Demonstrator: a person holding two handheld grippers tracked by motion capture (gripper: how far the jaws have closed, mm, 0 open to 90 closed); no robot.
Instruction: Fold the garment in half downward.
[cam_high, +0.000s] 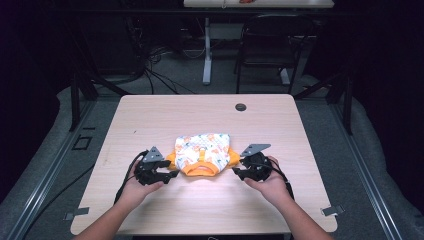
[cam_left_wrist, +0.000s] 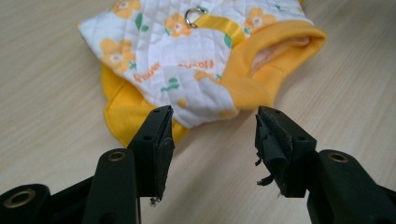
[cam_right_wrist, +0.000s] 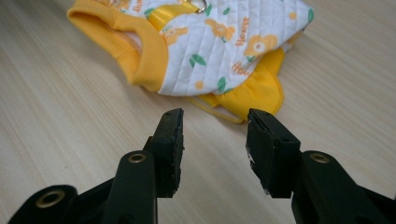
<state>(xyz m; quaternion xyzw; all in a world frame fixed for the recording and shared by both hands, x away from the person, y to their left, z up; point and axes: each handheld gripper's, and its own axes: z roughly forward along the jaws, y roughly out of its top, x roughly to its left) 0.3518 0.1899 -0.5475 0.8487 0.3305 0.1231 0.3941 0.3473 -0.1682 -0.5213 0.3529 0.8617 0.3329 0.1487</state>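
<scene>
The small quilted garment lies mid-table, long axis left to right, between the left gripper and right gripper, both with jaws wide and empty, each just short of its yellow hem

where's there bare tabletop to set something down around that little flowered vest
Free: the far strip of the table between the quilted pet vest and the round cable grommet, and both side margins. The near edge is partly crossed by the forearms. Crowded: close beside the vest, where the left gripper and right gripper sit open.
</scene>
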